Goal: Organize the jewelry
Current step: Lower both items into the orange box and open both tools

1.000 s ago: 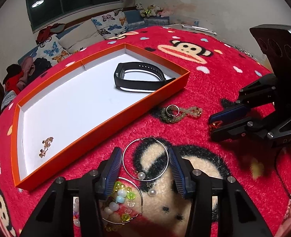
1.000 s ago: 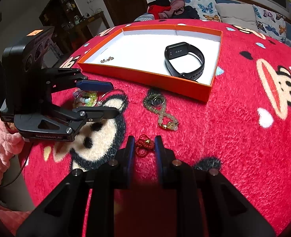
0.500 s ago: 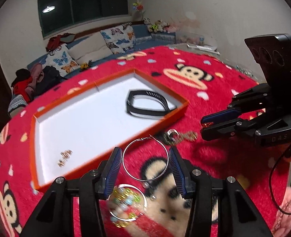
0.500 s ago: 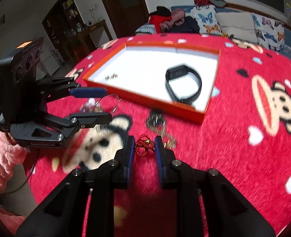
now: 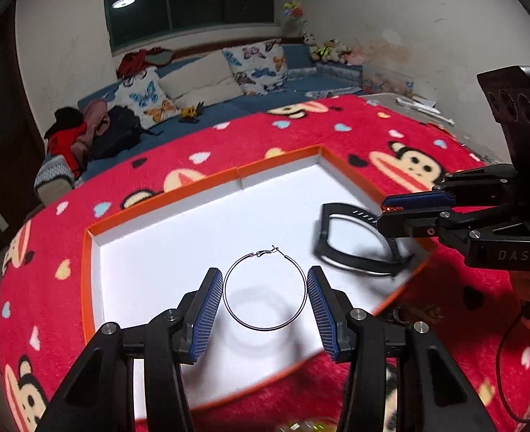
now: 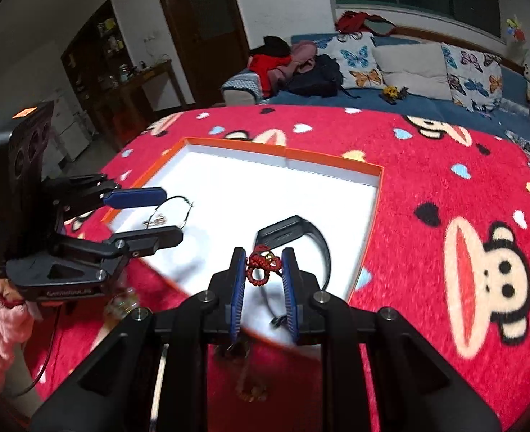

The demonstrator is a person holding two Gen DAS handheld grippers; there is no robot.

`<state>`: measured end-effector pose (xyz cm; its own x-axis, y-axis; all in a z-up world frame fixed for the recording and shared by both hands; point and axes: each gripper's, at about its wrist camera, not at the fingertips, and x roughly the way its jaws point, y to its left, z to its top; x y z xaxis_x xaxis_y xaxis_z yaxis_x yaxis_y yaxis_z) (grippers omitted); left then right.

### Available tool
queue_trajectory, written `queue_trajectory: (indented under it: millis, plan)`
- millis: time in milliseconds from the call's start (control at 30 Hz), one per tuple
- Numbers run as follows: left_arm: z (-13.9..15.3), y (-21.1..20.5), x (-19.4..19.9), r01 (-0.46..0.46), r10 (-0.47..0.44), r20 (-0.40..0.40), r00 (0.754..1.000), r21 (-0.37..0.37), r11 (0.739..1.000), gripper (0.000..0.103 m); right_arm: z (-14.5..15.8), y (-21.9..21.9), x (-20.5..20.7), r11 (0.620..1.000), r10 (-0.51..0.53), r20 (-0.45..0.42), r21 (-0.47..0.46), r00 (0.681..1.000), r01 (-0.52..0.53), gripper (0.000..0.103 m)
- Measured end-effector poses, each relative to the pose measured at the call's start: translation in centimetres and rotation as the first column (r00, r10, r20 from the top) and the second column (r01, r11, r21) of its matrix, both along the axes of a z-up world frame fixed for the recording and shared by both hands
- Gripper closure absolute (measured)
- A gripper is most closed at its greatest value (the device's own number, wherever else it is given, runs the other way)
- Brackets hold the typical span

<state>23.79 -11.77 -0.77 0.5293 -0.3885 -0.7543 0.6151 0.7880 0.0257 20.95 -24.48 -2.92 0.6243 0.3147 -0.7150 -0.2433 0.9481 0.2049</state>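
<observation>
My left gripper (image 5: 265,291) is shut on a large silver hoop earring (image 5: 265,288) and holds it above the white floor of the orange tray (image 5: 164,194). My right gripper (image 6: 263,273) is shut on a small red knotted-cord ornament (image 6: 261,270) above the tray's near right part (image 6: 372,194). A black wristband (image 5: 354,248) lies in the tray, also seen in the right wrist view (image 6: 300,234). The right gripper shows at the right of the left wrist view (image 5: 390,212). The left gripper with the hoop (image 6: 171,212) shows at the left of the right wrist view (image 6: 149,212).
The tray sits on a red monkey-print blanket (image 5: 408,158). A small gold piece (image 6: 157,220) lies in the tray. A bead bracelet (image 6: 122,300) and a dark bead chain (image 5: 414,311) lie on the blanket outside the tray. A sofa with cushions (image 5: 193,86) stands behind.
Both grippers have lifted off the blanket and moved forward over the tray, the left carrying the hoop earring, the right carrying the red ornament. The other jewelry stayed on the blanket.
</observation>
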Motion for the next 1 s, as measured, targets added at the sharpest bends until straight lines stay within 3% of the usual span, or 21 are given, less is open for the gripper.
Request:
queue_trajectory:
  millis: [333, 833, 1000]
  plan:
    - [-3.6, -0.3, 2.8, -0.025, 0.027, -0.079, 0.997, 0.018, 1.000, 0.051, -2.5, 0.0, 1.9, 1.000, -0.015, -0.064, -0.016, 0.998, 0.014, 0.082]
    - [-4.4, -0.9, 3.1, -0.025, 0.029, -0.091, 0.995, 0.038, 0.999, 0.050, -2.9, 0.6, 2.3, 1.000, -0.005, -0.076, -0.024, 0.997, 0.003, 0.080]
    - [-4.4, -0.9, 3.1, -0.032, 0.036, -0.098, 0.995, 0.038, 0.999, 0.048, -2.5, 0.6, 2.0, 1.000, -0.004, -0.066, -0.031, 0.998, 0.002, 0.070]
